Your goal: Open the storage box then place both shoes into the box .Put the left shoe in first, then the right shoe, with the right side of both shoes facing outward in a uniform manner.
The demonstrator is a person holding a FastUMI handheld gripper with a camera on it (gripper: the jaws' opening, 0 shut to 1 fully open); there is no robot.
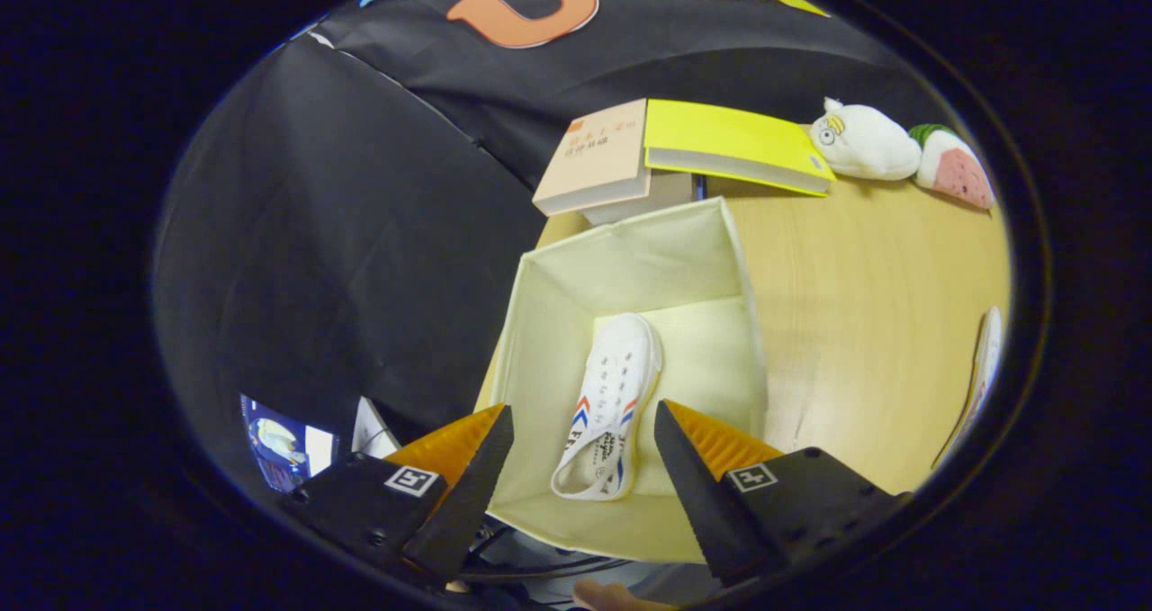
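Two ridged fingers of the gripper stand wide apart above the box, and they hold nothing and touch nothing. Between them, lower down, lies the white canvas shoe with red and blue chevron stripes. It rests on the floor of the open cream fabric storage box, with its toe pointing away from the fingers and its heel opening near them. The shoe lies closer to the left wall of the box, so the floor on its right side is free. The box has its lid off, its four soft walls stand upright, and it holds this one shoe.

The box sits at the left edge of the light wooden table. To the right of the box a wide part of the table is bare. At the far right rim of the table another white shoe shows partly. Beyond the box lie a beige book and a yellow book, then a white plush toy and a watermelon-shaped plush toy.
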